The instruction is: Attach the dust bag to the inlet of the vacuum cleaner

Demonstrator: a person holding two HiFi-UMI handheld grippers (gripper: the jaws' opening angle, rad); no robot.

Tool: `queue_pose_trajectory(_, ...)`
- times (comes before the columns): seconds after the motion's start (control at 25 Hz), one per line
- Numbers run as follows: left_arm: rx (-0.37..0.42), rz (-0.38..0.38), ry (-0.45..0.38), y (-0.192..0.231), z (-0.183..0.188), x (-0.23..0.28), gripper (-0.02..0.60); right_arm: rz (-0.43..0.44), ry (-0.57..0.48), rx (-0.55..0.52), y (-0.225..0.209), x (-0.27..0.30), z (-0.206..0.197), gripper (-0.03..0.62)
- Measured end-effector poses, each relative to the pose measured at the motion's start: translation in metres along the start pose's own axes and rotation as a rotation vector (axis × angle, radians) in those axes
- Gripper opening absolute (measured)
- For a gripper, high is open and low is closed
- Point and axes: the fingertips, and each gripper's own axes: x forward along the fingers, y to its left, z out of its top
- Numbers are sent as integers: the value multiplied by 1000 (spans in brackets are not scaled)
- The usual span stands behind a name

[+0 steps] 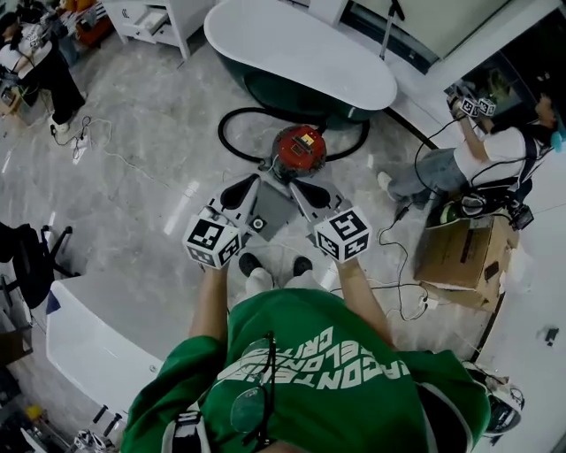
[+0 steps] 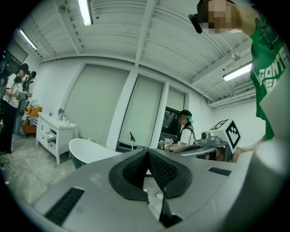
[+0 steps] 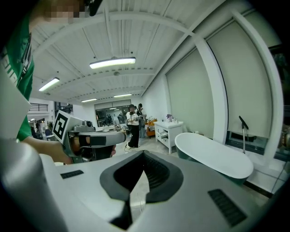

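Observation:
The red, round vacuum cleaner stands on the marble floor ahead of my feet, with its black hose looped behind it. A flat grey dust bag with a round hole in its collar lies on the floor just in front of the vacuum, seen between my two grippers. My left gripper and right gripper hover above the bag's two sides. Each has its jaws shut tip to tip on nothing. Both gripper views look level across the room; neither shows the bag or the vacuum.
A white bathtub stands behind the vacuum. At the right sits a person beside a cardboard box, with cables on the floor. A white counter is at lower left, a white cabinet far back.

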Motion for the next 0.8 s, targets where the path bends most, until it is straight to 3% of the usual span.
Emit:
queue_pose_trajectory(0.36, -2, -53, 27, 15, -10, 11, 3, -55, 25, 9, -11, 6, -7, 8)
queue_pose_trajectory(0.8, -10, 51, 57, 43, -43, 37, 3, 53, 63, -9, -49, 41, -34, 8)
